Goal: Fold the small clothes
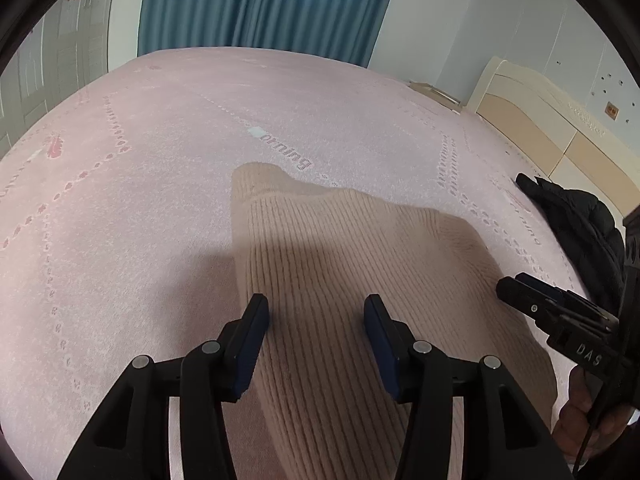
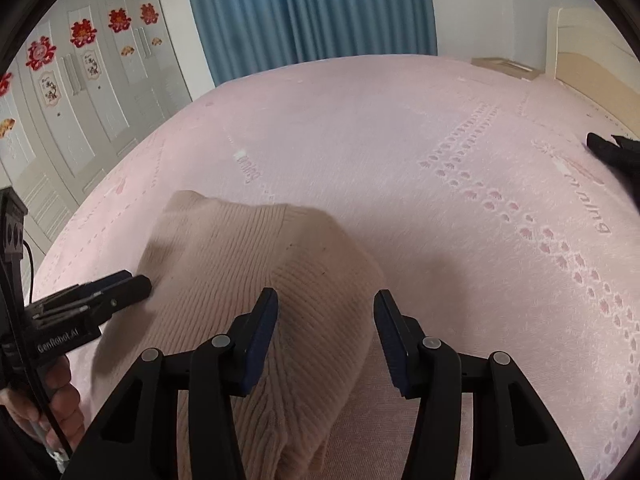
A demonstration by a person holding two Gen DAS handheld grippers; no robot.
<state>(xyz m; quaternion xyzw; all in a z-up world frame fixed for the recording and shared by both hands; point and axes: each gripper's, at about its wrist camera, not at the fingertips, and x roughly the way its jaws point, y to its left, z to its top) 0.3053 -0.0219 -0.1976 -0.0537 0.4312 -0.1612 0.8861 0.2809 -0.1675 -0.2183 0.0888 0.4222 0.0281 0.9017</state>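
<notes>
A beige ribbed knit garment (image 1: 340, 264) lies folded on the pink bed; it also shows in the right wrist view (image 2: 248, 264). My left gripper (image 1: 316, 308) is open and empty, hovering over the garment's left part. It appears from the side in the right wrist view (image 2: 136, 282), at the garment's left edge. My right gripper (image 2: 326, 300) is open and empty over the garment's right edge. It appears in the left wrist view (image 1: 508, 290) at the garment's right side. Neither holds the cloth.
The pink patterned bedspread (image 1: 160, 184) spreads wide around the garment. A black jacket (image 1: 572, 216) lies at the bed's right edge, near a cream headboard (image 1: 532, 116). Blue curtains (image 2: 312, 12) and white wardrobe doors (image 2: 80, 92) stand beyond the bed.
</notes>
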